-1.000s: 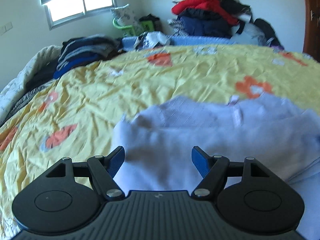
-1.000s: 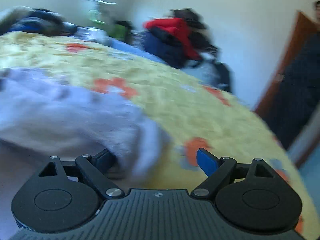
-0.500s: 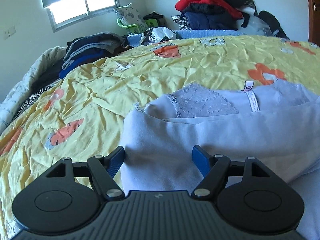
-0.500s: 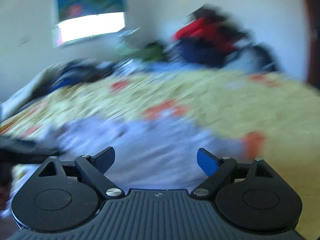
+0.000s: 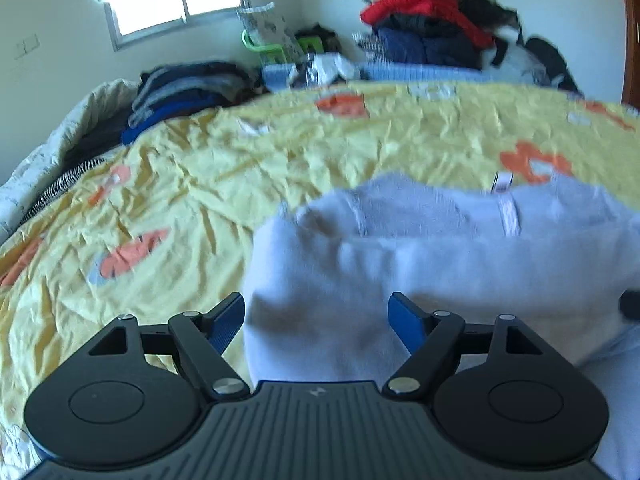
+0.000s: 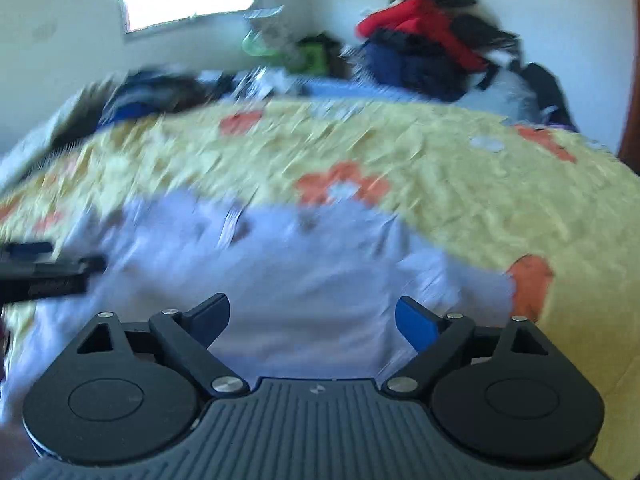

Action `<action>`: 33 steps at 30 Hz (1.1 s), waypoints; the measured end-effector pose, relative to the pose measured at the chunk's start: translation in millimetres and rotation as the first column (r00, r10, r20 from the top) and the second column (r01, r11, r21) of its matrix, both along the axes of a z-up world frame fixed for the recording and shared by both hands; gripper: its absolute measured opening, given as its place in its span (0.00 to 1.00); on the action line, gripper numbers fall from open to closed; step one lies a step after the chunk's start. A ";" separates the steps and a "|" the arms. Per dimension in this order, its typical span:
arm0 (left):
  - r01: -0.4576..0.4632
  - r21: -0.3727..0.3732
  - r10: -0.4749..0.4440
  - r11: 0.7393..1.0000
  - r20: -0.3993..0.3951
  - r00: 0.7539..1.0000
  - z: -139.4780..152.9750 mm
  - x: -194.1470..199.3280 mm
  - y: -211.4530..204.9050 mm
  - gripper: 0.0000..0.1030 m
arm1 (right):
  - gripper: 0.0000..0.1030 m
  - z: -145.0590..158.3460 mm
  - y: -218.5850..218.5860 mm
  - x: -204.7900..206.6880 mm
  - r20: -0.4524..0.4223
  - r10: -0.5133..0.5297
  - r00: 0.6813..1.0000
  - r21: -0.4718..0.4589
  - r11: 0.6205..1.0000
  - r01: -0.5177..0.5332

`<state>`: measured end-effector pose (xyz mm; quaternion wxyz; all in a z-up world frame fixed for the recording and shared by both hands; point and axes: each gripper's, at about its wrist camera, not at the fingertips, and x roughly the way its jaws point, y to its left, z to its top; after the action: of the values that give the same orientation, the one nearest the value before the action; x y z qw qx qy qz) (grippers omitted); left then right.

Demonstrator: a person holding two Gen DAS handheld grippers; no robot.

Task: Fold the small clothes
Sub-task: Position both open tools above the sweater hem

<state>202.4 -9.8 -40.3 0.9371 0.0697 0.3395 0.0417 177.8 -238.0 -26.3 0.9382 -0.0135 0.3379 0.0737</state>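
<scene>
left wrist view puts the left tongs (image 5: 316,316) at the bottom middle of the frame, blue pads spread wide apart with nothing clamped between them. the pale lilac garment (image 5: 420,264) fills the lower right of the frame, lying on the yellow bedspread (image 5: 200,184) with orange flowers; a folded edge of it sits in the gap between the pads, though whether the cloth touches them is not clear. a white label (image 5: 506,208) shows near the garment's upper edge, right of centre. at the upper right a heap of clothes (image 5: 432,28) topped by something red stands against the wall, a stack of dark folded clothes (image 5: 184,88) lies at the upper left edge of the bed, and a window (image 5: 176,4) glows at the top left.

right wrist view is blurred. the right tongs (image 6: 312,320) are likewise spread apart and empty at the bottom middle, with the same garment (image 6: 280,272) spread across the centre and lower left of the frame. the left tongs (image 6: 48,268) poke in as a dark shape at the left edge, over the cloth.
</scene>
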 end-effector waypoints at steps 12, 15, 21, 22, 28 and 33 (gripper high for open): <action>-0.005 -0.007 0.005 1.000 0.001 1.000 4.4 -12.1 6.1 0.77 | 0.92 -3.0 15.8 -2.8 0.021 -0.029 0.999 -0.085 0.996 0.031; 0.021 0.006 -0.021 1.000 0.029 0.999 11.0 -33.0 10.6 0.77 | 0.93 -1.3 12.3 -14.1 0.026 -0.047 0.999 -0.055 0.997 0.049; 0.112 -0.049 -0.110 0.993 0.039 0.993 14.1 -104.8 42.1 0.77 | 0.93 -1.4 5.9 -75.2 0.061 -0.022 0.998 0.015 1.000 0.021; 0.117 -0.057 -0.116 0.991 0.025 0.993 10.9 -115.9 46.5 0.77 | 0.93 -1.9 1.8 -86.3 0.067 -0.031 0.997 0.040 0.999 0.029; 0.134 -0.121 -0.133 0.984 0.014 0.991 -2.4 -155.1 60.8 0.77 | 0.93 -15.2 -25.7 -143.9 0.061 -0.138 0.988 0.168 0.978 0.126; 0.127 -0.091 -0.126 0.988 0.022 0.992 2.9 -160.8 55.5 0.77 | 0.93 -11.9 -17.9 -169.9 0.122 -0.108 0.987 0.216 0.973 0.080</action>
<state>41.5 45.7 -37.4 0.9428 0.0473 0.3284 -0.0330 7.9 -255.9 -38.3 0.9573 0.0971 0.2649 0.0634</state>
